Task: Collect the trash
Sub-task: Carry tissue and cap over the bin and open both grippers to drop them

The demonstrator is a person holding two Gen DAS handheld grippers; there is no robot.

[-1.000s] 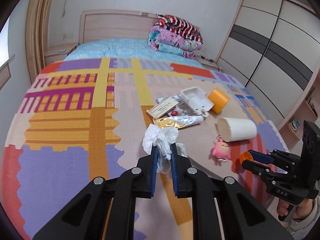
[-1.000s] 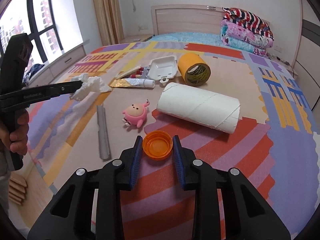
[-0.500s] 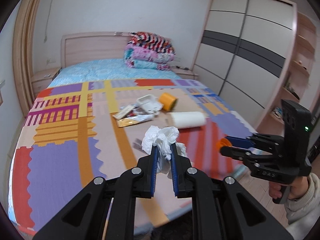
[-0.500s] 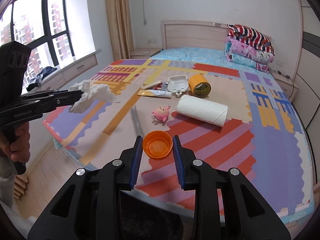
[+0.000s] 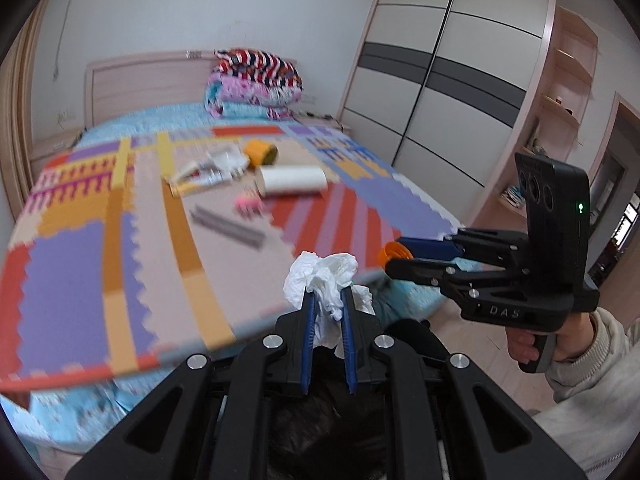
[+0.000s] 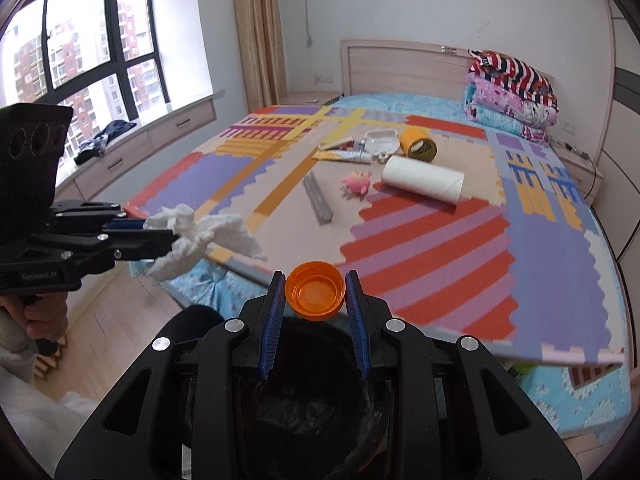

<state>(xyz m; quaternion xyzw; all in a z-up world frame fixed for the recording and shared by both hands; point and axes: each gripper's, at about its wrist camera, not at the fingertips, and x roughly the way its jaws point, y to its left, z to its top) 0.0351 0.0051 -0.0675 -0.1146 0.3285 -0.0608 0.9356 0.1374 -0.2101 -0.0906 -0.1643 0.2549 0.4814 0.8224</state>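
right wrist view: orange plastic cap (image 6: 316, 297) and crumpled white tissue (image 6: 192, 240) — each clamped — have been carried off the bed to above the black-lined bin (image 6: 312, 412); release is judged next.

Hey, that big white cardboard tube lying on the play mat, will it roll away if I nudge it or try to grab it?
The white cardboard tube lies on its side on the foam mat, so it would probably roll if nudged sideways. Its open end shows it is hollow, so likely light. Thin walls might dent under a hard squeeze.

Left-wrist view blurs the bed clutter (image 5: 224, 172); gripper bodies hide the black bin (image 6: 316, 400).
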